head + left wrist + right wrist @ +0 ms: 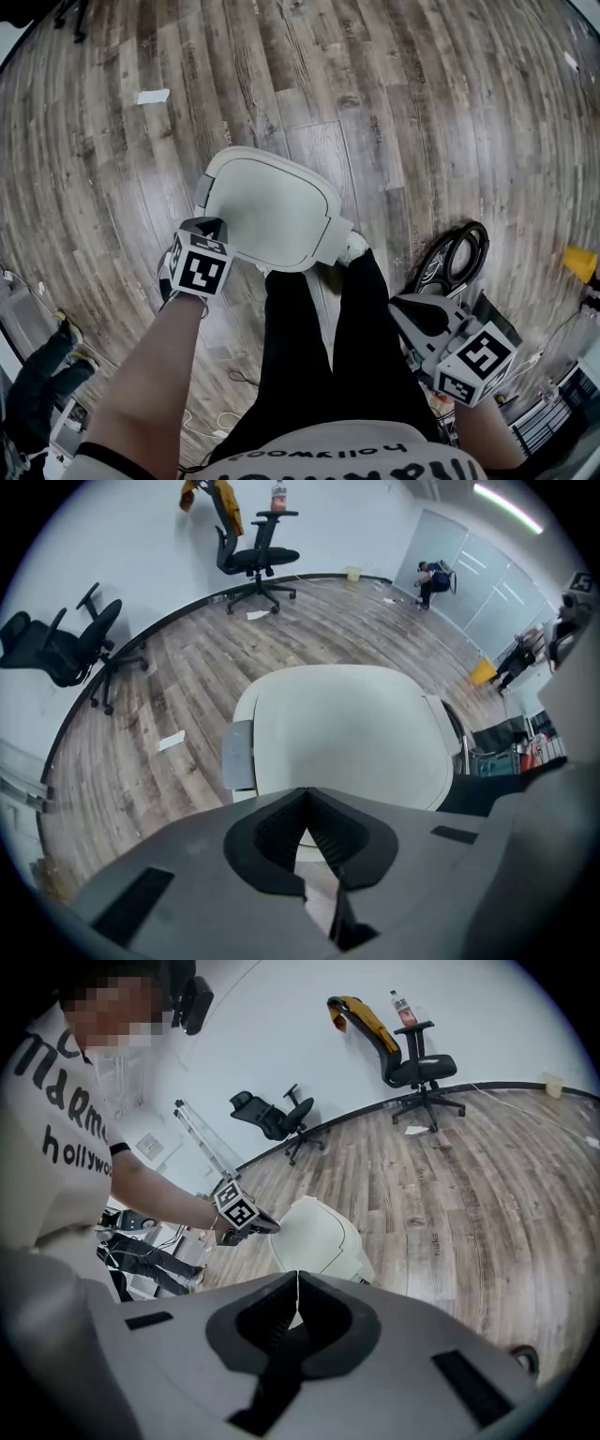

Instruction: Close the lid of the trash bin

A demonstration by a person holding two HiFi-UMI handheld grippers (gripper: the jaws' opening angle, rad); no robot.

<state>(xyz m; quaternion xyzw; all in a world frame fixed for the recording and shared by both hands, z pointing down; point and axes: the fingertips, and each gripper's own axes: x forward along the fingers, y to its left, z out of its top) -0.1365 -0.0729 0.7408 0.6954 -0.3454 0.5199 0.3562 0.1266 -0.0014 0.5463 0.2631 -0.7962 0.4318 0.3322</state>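
My left claw (212, 225) sat left of centre in the head view, its jaws pressed together on nothing, tips at the near-left edge of the lid (272, 211) (whether they touched it I could not tell); the lid lay flat and shut on the trash bin (339, 242), mid-frame on the wooden floor (375, 94); my right claw (410, 309) hung at lower right, well apart from the bin, jaws likewise together and empty; a paper scrap (153, 96) lay at upper left.
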